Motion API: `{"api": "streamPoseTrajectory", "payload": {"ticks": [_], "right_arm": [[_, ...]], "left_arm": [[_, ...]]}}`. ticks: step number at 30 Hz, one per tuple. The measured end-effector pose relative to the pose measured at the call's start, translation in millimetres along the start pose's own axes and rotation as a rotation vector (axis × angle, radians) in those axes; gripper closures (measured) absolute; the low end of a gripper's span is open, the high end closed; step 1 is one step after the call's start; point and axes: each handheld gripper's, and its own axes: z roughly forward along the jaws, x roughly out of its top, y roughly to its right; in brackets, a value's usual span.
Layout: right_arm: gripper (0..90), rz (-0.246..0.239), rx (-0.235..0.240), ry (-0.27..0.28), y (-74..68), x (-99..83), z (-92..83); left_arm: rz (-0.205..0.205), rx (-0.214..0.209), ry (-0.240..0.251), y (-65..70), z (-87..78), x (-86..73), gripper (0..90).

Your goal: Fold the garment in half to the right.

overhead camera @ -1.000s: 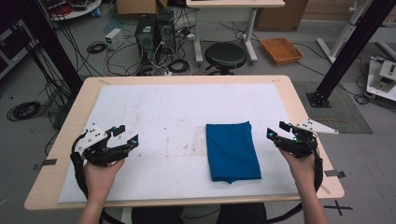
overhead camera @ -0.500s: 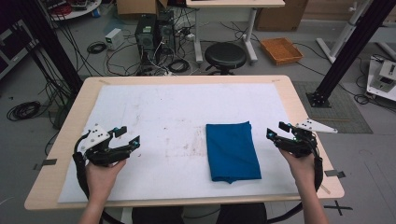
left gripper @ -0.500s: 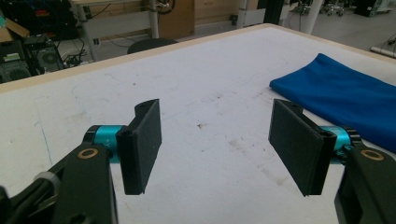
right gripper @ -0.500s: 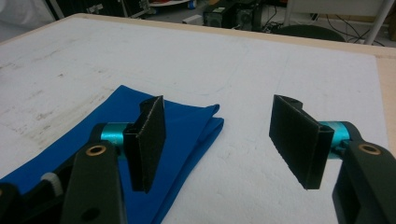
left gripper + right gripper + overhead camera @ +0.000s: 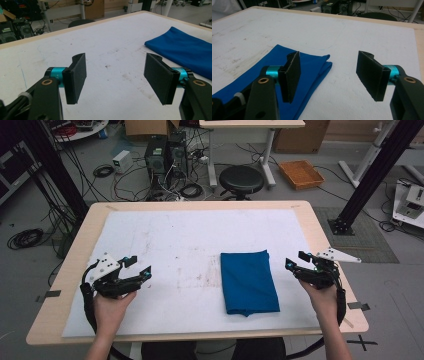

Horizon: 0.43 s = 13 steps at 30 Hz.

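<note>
A folded blue cloth [image 5: 249,281] lies flat on the white sheet [image 5: 190,235] that covers the wooden table [image 5: 70,265], right of centre and nearer the person's edge. Its long sides run away from the person. The folded layers show at its far corner in the right gripper view.

Left gripper [image 5: 138,266]: held over the sheet at the left side of the table, well apart from the cloth. Jaws spread wide, nothing between them. In the left gripper view bare, stained sheet lies between the jaws and the cloth lies off to the right.

Right gripper [image 5: 296,260]: held near the table's right edge, just beside the cloth's right side, not touching it. Jaws spread wide, nothing pinched. In the right gripper view one jaw hangs over the cloth's edge, the other over bare sheet.

Nothing lies between either gripper and the cloth.

Beyond the table: a black round stool [image 5: 241,178], computer towers [image 5: 162,156] with loose cables on the floor, an orange tray [image 5: 301,173], black frame posts [image 5: 372,175].
</note>
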Motion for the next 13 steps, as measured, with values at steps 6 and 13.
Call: {"api": "streamPoseTrajectory", "payload": {"ticks": [6, 13], "right_arm": [[36.2, 0.0, -0.002, -0.002, 0.6, -0.3, 0.5], [35.7, 0.006, 0.0, -0.005, 2.5, -0.4, 3.2]], "left_arm": [[0.005, 0.001, -0.007, 0.0, 1.3, -0.9, 34.6], [0.003, 0.002, -0.012, 0.5, 1.1, -1.7, 34.6]]}}
